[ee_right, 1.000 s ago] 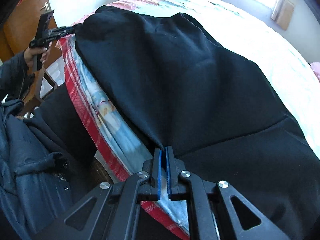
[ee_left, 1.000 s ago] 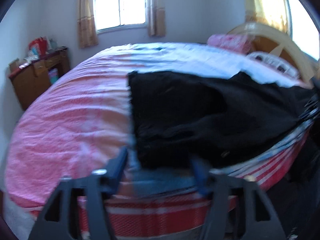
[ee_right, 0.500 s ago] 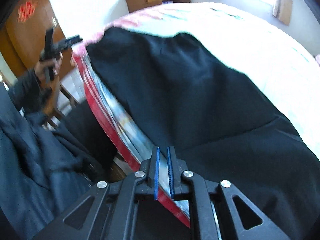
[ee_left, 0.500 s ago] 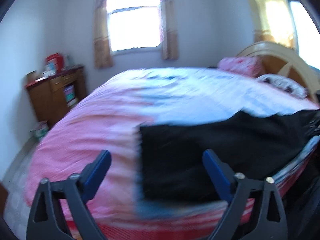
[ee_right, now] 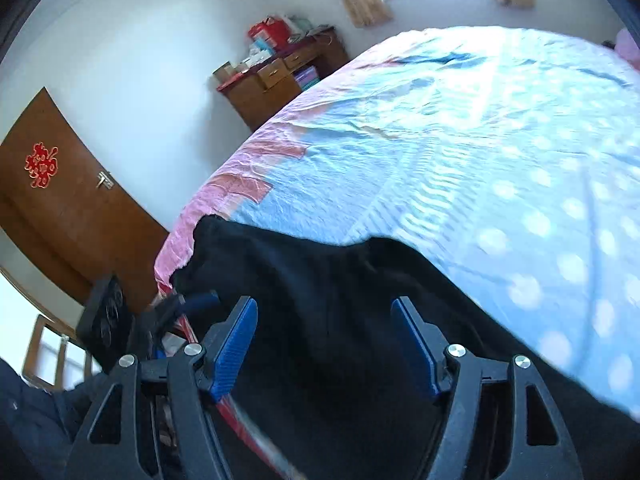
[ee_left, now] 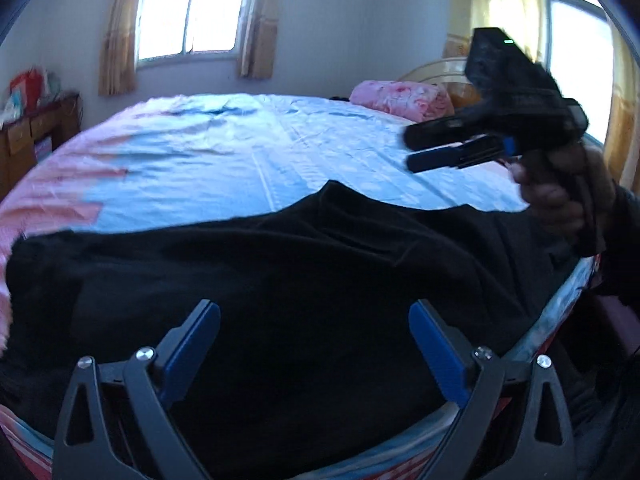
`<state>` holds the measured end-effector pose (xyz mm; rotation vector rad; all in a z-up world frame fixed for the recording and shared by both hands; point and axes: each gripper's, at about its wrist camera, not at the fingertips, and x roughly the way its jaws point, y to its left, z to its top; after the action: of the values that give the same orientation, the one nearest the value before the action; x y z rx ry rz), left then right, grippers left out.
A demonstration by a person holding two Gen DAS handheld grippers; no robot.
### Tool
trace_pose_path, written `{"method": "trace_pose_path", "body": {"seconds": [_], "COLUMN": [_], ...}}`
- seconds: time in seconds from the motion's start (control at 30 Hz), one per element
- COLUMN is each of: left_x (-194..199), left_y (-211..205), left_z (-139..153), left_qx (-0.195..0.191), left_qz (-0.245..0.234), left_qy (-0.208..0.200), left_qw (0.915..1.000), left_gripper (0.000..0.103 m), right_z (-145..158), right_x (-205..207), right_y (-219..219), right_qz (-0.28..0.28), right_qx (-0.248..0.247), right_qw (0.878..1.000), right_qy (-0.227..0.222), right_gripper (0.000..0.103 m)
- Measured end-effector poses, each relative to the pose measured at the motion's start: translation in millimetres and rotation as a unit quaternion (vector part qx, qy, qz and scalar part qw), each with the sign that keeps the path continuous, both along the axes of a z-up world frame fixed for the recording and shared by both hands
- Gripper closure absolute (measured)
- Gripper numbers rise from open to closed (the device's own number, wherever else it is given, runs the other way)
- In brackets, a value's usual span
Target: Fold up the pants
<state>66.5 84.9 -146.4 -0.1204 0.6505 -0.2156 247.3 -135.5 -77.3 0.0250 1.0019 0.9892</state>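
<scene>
The black pants [ee_left: 280, 280] lie spread along the near edge of the bed [ee_left: 240, 152], on its blue and pink sheet, while the left gripper [ee_left: 314, 344] and the right gripper [ee_right: 324, 340] hover over the fabric, both spread wide and holding nothing.

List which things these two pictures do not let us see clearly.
- Pants: near edge hidden behind the left gripper, left wrist view.
- Items on the wooden dresser: too small and blurred, right wrist view.
- Right gripper: motion-blurred in left wrist view.
</scene>
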Motion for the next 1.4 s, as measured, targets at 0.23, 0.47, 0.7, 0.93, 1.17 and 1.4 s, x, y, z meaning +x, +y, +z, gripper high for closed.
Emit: {"method": "trace_pose_path", "body": {"seconds": [0.23, 0.47, 0.7, 0.93, 1.17, 1.4], "left_x": [6.2, 3.5, -3.4, -5.0, 12.7, 40.9], "left_y": [-1.7, -9.1, -15.3, -39.7, -109.5, -200.2], "left_z": [-22.0, -25.0, -19.1, 0.7, 20.4, 24.1], "left_qx": [-0.001, 0.018, 0.023, 0.023, 0.034, 0.047], "left_qz": [0.001, -0.007, -0.004, -0.027, -0.131, -0.241], "left_qy": [0.043, 0.044, 0.046, 0.037, 0.014, 0.007], "left_qw": [0.9991, 0.9988, 0.9987, 0.9987, 0.9907, 0.9693], "left_gripper": [0.005, 0.003, 0.003, 0.003, 0.003, 0.003], "right_z": [-39.6, -66.1, -80.3, -19.2, 11.2, 15.9], "right_x": [53.0, 78.6, 89.6, 39.0, -43.6, -126.3], "right_y": [39.0, 55.1, 44.0, -40.1, -239.8, -420.7], "right_qz": [-0.018, -0.036, -0.051, -0.095, -0.260, -0.484], "right_qx": [-0.021, -0.020, -0.012, 0.016, 0.027, 0.038], "right_qw": [0.995, 0.989, 0.985, 0.992, 0.964, 0.873], "right_qy": [0.099, 0.141, 0.167, 0.080, 0.047, 0.054], "right_gripper": [0.043, 0.093, 0.087, 0.047, 0.047, 0.047]}}
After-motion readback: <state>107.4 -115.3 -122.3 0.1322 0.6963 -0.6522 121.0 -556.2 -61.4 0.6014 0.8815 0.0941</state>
